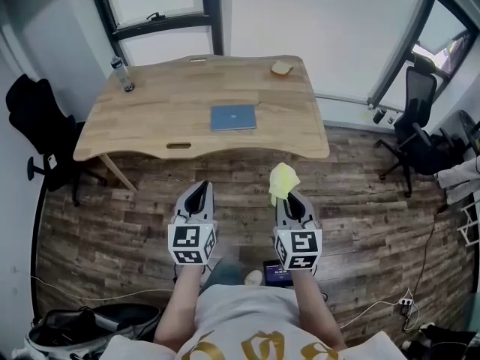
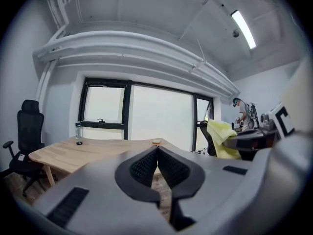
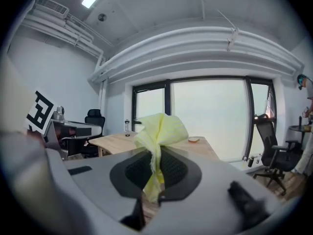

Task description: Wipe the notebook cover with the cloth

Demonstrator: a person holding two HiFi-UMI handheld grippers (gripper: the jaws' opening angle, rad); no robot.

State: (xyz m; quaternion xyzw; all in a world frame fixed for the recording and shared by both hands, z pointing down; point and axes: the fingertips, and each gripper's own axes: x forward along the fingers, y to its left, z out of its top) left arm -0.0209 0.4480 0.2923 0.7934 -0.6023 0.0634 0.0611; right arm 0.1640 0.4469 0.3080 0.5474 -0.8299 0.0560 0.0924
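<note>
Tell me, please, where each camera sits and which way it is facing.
Head view: on the person's head, looking steeply down at the wooden table with the blue notebook; both forearms, left gripper and right gripper show.
Left gripper view: on the left gripper, facing roughly level toward the table; its shut, empty jaws show.
Right gripper view: on the right gripper, facing likewise; its jaws pinch the yellow cloth.
Shared: both gripper views show the table and bottle.
</note>
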